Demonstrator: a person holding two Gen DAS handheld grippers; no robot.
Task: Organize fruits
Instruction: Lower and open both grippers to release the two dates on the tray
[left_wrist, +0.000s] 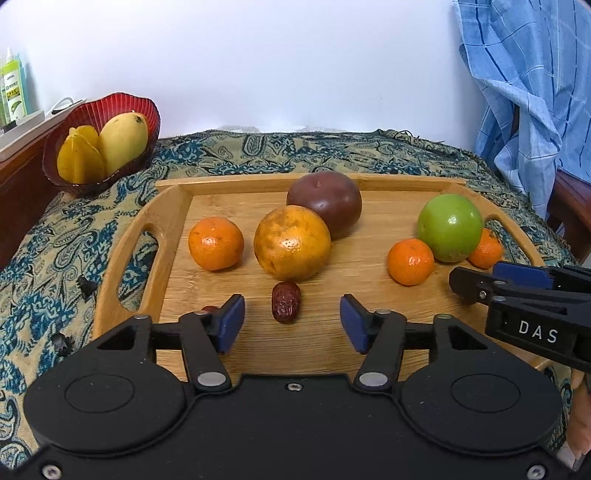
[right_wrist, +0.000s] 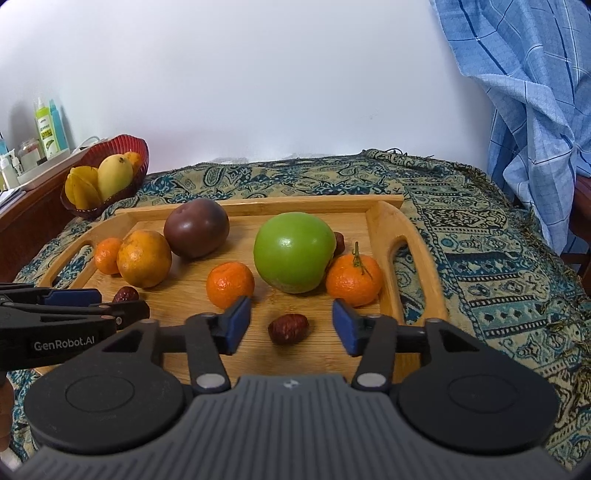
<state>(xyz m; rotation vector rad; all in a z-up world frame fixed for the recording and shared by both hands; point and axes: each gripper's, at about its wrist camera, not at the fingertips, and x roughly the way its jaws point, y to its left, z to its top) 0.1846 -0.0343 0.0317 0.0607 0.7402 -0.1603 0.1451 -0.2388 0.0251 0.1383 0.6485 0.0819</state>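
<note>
A wooden tray (left_wrist: 173, 210) holds a large orange (left_wrist: 291, 242), a purple fruit (left_wrist: 325, 203), a green apple (left_wrist: 450, 228), three mandarins (left_wrist: 216, 243) (left_wrist: 410, 261) (left_wrist: 487, 248) and red dates. My left gripper (left_wrist: 291, 321) is open, with a red date (left_wrist: 285, 302) between its fingers. My right gripper (right_wrist: 291, 325) is open, with another date (right_wrist: 288, 328) lying between its pads; the green apple (right_wrist: 293, 253) sits just beyond. A red bowl (left_wrist: 110, 114) at the back left holds a mango (left_wrist: 123, 142) and a starfruit (left_wrist: 79, 157).
A patterned cloth (right_wrist: 480, 258) covers the table. Bottles (right_wrist: 50, 125) stand on a shelf at the far left. A blue checked cloth (right_wrist: 535, 92) hangs at the right. A white wall is behind.
</note>
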